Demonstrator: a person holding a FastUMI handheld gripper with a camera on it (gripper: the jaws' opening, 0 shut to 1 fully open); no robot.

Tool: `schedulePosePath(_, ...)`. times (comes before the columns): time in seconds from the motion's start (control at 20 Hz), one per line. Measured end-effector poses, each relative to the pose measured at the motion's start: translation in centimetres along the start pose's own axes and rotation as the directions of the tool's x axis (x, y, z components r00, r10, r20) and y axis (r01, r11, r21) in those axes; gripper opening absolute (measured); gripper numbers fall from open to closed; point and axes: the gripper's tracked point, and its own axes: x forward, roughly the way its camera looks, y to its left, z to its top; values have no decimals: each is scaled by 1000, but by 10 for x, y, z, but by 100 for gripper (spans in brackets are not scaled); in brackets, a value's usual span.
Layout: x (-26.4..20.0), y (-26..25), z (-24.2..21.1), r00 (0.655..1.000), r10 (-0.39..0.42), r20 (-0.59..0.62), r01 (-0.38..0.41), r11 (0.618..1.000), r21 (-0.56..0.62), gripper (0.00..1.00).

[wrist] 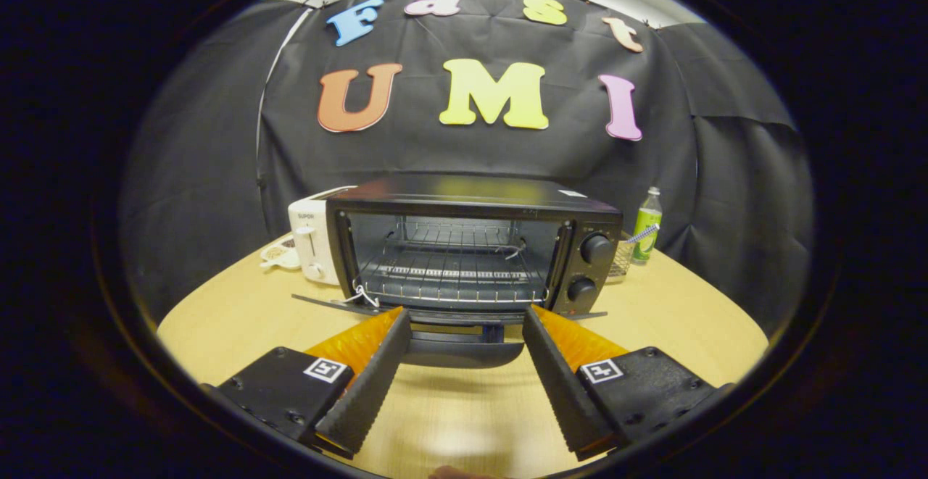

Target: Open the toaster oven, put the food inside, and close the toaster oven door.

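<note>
Black cloth backs a wooden table (217,334) where the toaster oven (471,247) stands with its door (464,341) dropped flat toward the gripper (466,314), whose fingers are spread wide and empty, their tips either side of the door's handle, a white toaster (312,240) beside the oven.

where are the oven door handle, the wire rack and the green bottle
door handle (464,353): gripper view, middle of the bar, between the open tongs
wire rack (453,276): gripper view, centre of the grid
green bottle (647,232): gripper view, label
</note>
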Motion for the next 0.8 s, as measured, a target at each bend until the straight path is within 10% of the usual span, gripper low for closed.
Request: schedulePosePath(0.8,-3,-3,-79,986,57,-160,-47,997,64,100)
